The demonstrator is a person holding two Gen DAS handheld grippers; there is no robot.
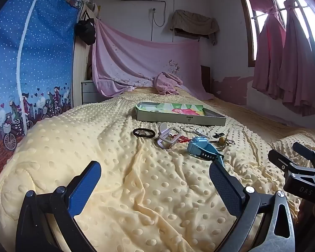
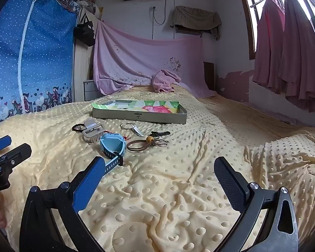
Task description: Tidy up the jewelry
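Jewelry lies scattered on a yellow dotted blanket (image 1: 149,189) in front of a shallow grey box (image 1: 180,119) (image 2: 139,116) with a colourful lining. From left: a black hair tie (image 1: 143,133), a pale pink watch (image 1: 168,136) (image 2: 92,132), silver hoops (image 1: 188,129) (image 2: 128,126), a light blue watch (image 1: 203,149) (image 2: 112,147), a brown cord ring with a bead (image 2: 145,143) and a black clip (image 2: 159,133). My left gripper (image 1: 155,176) is open above bare blanket. My right gripper (image 2: 159,174) is open too, its left finger close to the blue watch strap.
A pink cloth (image 1: 168,83) lies bunched at the far end of the bed. A blue dotted wardrobe cover (image 1: 31,63) stands at the left, pink curtains (image 1: 283,63) hang at the window on the right. The blanket runs on to the right of the jewelry.
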